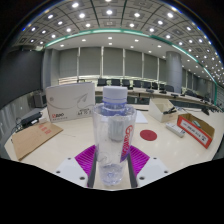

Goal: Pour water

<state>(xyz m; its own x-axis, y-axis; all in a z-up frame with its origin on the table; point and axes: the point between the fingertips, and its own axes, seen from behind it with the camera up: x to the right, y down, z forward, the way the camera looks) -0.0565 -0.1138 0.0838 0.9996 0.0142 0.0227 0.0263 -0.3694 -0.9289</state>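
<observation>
Bottle (113,135): clear plastic, pale cap, upright between the two fingers, above the white table (160,152).
Gripper (110,160): clamped on the bottle, purple pads (88,156) pressing both sides.
Beyond: red disc (148,134), cardboard (33,138).

Clear bottle, magenta pads

Clear bottle (113,135) with pale lilac cap and red label stripe; magenta pads (88,157); red disc (148,134) on cream worktop (60,152).

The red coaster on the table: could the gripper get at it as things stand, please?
Probably not: the gripper is shut on the bottle, which fills it; the coaster lies beyond on the table.
</observation>
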